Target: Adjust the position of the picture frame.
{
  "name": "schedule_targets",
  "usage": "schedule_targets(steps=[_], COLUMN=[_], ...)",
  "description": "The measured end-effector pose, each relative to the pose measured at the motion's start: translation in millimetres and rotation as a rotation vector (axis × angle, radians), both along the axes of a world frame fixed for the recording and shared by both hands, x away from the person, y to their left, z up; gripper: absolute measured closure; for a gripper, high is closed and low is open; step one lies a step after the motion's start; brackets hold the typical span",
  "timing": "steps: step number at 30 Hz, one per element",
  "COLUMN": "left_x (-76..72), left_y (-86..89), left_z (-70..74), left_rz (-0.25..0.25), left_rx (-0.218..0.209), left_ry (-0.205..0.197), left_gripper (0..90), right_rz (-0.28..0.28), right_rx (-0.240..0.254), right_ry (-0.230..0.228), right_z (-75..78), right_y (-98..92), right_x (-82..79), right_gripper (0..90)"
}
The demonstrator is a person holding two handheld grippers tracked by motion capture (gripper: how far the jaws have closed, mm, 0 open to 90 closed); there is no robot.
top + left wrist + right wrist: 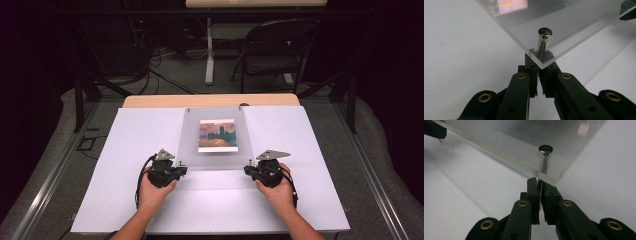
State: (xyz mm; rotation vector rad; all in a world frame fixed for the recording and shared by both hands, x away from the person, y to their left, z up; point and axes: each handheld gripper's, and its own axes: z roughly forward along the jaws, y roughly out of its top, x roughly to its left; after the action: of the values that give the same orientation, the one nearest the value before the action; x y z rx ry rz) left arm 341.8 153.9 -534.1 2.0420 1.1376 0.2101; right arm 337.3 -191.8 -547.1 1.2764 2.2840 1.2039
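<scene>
A clear acrylic sheet [190, 130] lies over a small sunset picture [218, 135] in the middle of the white board. A metal pin [545, 33] passes through its near left corner, and my left gripper [184, 170] is shut on the pin's lower end under that corner [540, 61]. At the near right corner a second metal pin [545, 150] runs down through the sheet. My right gripper [247, 170] is shut on its thin shaft [540, 195]. In both gripper views the sheet's near edge sits just above the jaw tips.
The white board [125, 150] covers a wooden table [210, 101]. Two more fixings show at the sheet's far edge [240, 107]. Behind the table stand a dark folding chair [275, 50] and a desk leg [209, 50], with cables on the floor.
</scene>
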Motion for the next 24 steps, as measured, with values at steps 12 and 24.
schedule_targets(steps=[12,24], left_x=[9.8,9.5], left_y=[-3.0,-1.7], left_z=[-3.7,-7.5], left_rz=[0.009,0.002], left_rx=[-0.001,0.016], left_ry=[0.008,0.02], left_gripper=[85.0,85.0], right_rz=[-0.023,-0.014], right_rx=[0.021,0.012], right_ry=[0.005,0.023], right_z=[-3.1,-6.6], right_y=[-2.3,-0.4], right_x=[10.4,9.2], right_gripper=[85.4,85.4])
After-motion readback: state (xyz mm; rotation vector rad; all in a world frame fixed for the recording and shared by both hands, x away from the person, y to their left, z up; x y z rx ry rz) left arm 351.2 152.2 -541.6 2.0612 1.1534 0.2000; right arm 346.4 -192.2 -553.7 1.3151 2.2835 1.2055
